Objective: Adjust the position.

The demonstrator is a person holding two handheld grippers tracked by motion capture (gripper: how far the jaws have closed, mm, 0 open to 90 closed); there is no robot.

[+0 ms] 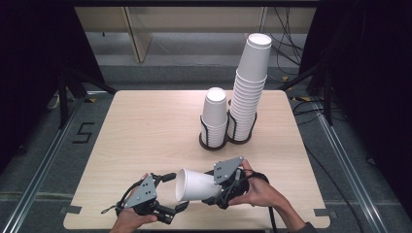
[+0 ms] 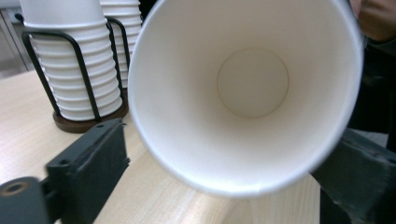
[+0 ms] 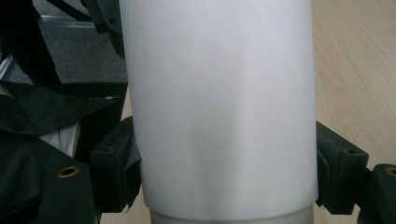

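A white paper cup (image 1: 197, 185) lies on its side above the near edge of the table, its mouth turned left. My right gripper (image 1: 211, 187) is shut on the cup's body; in the right gripper view both jaws press the cup's wall (image 3: 219, 107). My left gripper (image 1: 177, 191) meets the cup's mouth from the left. In the left gripper view I look into the cup (image 2: 252, 84), and both jaws sit tight against its rim.
Two stacks of white cups stand in a black wire holder (image 1: 214, 141) at the table's middle back: a short stack (image 1: 214, 116) and a tall leaning stack (image 1: 250, 87). The light wood table (image 1: 145, 126) is bare on the left. Cables trail on the floor at the far right.
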